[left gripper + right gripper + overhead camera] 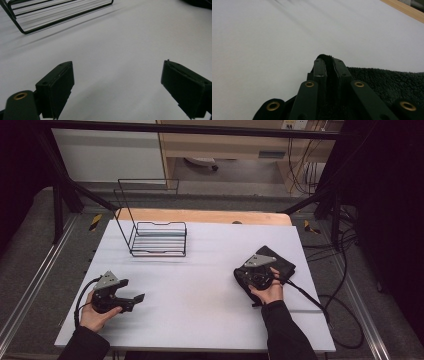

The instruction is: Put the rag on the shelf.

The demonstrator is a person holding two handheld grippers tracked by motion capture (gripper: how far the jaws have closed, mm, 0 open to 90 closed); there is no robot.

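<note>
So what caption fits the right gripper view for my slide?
Right gripper pinching a fold of dark towel above the white table.

Left gripper (pixel 131 299) sits lower left in the high view, jaws wide apart, hand wrapped around its body. Right gripper (pixel 327 65) at center right, jaws clamped tight together.

Light: even, soft overhead on white table (pixel 200 270) | surroundings dark at 3 and 9 o'clock | shadows: faint, under wire rack (pixel 157 239) toward 7 o'clock | blur: near jaws soft in gripper views | glare: none.
</note>
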